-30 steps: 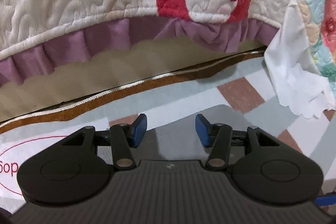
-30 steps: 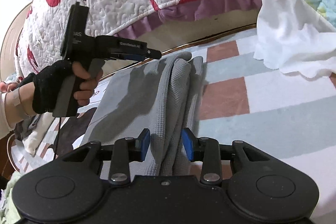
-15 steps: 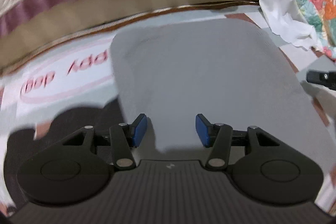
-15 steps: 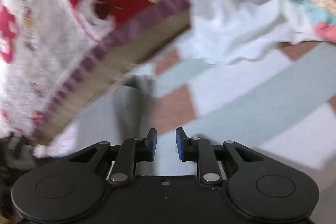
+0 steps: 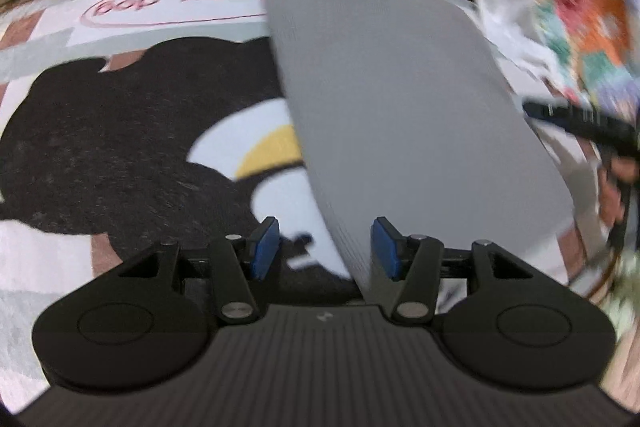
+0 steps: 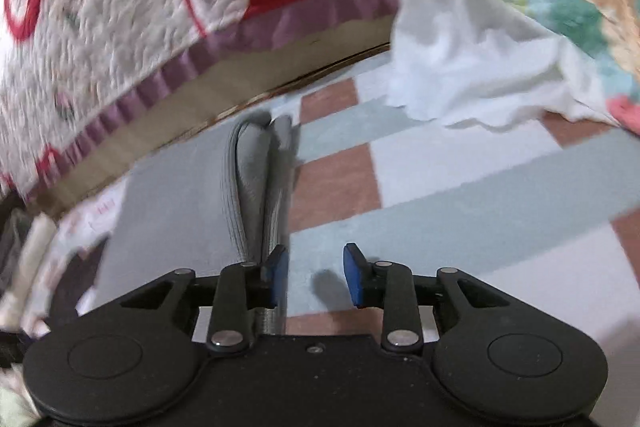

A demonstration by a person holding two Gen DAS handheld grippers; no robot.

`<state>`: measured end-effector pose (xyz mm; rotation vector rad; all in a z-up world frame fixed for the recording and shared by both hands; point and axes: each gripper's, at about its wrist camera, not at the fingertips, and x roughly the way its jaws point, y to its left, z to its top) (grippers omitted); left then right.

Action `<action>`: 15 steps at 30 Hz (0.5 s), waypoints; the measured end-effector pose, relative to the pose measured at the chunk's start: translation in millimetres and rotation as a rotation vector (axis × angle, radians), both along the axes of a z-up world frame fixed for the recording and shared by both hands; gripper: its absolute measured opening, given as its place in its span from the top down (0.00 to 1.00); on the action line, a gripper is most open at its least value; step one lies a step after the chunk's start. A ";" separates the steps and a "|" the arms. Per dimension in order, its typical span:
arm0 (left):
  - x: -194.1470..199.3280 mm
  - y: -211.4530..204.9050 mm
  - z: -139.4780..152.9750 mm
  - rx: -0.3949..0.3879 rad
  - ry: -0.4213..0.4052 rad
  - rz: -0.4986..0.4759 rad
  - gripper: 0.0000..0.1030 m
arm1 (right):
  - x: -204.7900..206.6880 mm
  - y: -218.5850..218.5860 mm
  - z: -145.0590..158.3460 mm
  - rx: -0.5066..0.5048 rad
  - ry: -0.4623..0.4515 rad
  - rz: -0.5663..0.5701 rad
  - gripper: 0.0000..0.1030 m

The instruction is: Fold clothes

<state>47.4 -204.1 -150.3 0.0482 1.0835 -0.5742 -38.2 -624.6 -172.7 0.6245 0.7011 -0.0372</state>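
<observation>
Patterned rug (image 6: 460, 187) under folded grey garment (image 6: 256, 179), just left of right hand-held gripper (image 6: 316, 277), pads apart and opening.

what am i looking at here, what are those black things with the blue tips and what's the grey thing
Each picture comes from a camera mounted on a hand-held gripper that a person carries, looking along its two blue-padded fingers. One view shows the left hand-held gripper, open, over the edge of a folded grey garment. The other shows the right hand-held gripper, jaws opening, nothing between them; the garment's folded edge lies just beside it. Everything rests on a checked mat, with a white cloth and quilted bedding behind.
</observation>
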 end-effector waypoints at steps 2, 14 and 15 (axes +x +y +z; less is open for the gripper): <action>-11.6 -5.6 -0.9 0.014 -0.039 -0.072 0.49 | -15.1 -3.4 7.3 0.089 -0.007 -0.027 0.60; -37.5 -24.5 -20.8 0.065 -0.120 -0.242 0.44 | -88.7 65.1 14.3 0.192 0.148 -0.100 0.44; -37.7 -22.7 -22.0 0.054 -0.117 -0.231 0.44 | -92.1 67.5 10.6 0.209 0.157 -0.118 0.44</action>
